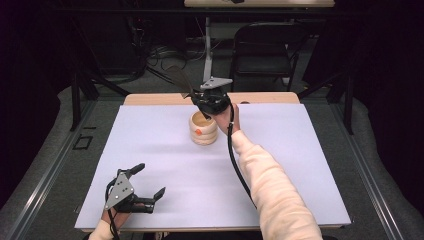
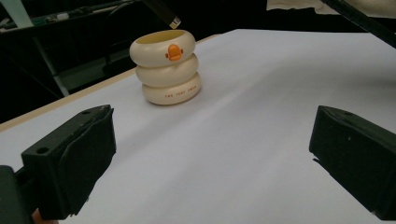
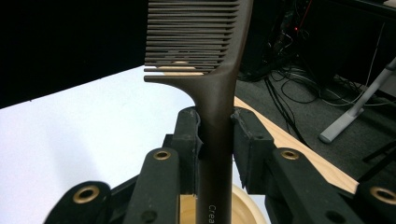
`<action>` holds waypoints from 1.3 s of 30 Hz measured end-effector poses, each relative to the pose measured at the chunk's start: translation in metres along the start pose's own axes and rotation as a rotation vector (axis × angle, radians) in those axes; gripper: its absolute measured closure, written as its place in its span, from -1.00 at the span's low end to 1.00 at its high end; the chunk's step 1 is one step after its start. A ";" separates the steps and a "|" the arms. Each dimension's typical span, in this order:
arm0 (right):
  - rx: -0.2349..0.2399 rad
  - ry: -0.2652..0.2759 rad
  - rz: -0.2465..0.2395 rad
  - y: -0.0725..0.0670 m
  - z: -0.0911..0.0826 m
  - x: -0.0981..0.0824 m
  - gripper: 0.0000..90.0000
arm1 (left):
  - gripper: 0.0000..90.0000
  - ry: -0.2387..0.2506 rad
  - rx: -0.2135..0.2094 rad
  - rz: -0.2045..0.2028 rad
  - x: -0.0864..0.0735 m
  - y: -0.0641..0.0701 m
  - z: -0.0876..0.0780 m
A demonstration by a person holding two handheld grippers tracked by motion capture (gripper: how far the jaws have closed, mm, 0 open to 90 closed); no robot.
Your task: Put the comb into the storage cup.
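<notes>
Nearest you, your left gripper [image 1: 142, 187] rests at the near left corner of the white table [image 1: 300, 200], its jaws spread wide with nothing between them; in the left gripper view they frame bare tabletop, and the cup [image 2: 168, 67] stands well beyond them. Farther off, your right gripper [image 1: 212, 102] hangs over the far middle of the table, clamped tight on the handle of a dark comb [image 3: 212, 93]. The comb's long axis runs along the jaws, teeth end pointing up and away from you, handle end pointing down toward the cup [image 1: 203, 128]. That cup, a cream stack of three rings with an orange mark, sits directly beneath the right gripper, its open mouth [image 3: 243, 205] just below the handle in the right gripper view. So the coming move looks like a straight lowering, and the right hand is much the nearer. You cannot tell whether the handle's tip has already entered the mouth or hangs just above it: the gripper hides it from above, and the frame's bottom edge cuts it off.
</notes>
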State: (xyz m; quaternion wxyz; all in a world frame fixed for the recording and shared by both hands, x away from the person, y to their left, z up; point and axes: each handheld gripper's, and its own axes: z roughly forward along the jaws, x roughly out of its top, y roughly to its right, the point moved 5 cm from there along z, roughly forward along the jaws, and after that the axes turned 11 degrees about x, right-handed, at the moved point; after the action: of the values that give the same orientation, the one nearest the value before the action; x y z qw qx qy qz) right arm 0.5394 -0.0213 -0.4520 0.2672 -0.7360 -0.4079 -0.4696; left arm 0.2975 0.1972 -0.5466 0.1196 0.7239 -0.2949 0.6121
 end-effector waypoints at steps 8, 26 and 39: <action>0.003 -0.004 0.007 0.002 0.004 -0.003 0.60 | -0.99 0.001 0.000 -0.001 0.000 0.000 0.000; 0.020 -0.015 0.021 0.003 0.012 -0.016 0.60 | -0.99 0.001 0.005 -0.002 0.000 0.000 0.000; 0.026 -0.027 0.024 0.003 0.016 -0.024 0.60 | -0.99 0.002 0.006 0.001 0.000 -0.001 -0.001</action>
State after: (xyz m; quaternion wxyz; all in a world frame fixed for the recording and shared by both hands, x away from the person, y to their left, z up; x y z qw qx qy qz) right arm 0.5441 -0.0193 -0.4804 0.2768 -0.7436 -0.4085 -0.4512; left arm 0.2971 0.1980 -0.5462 0.1176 0.7236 -0.2934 0.6135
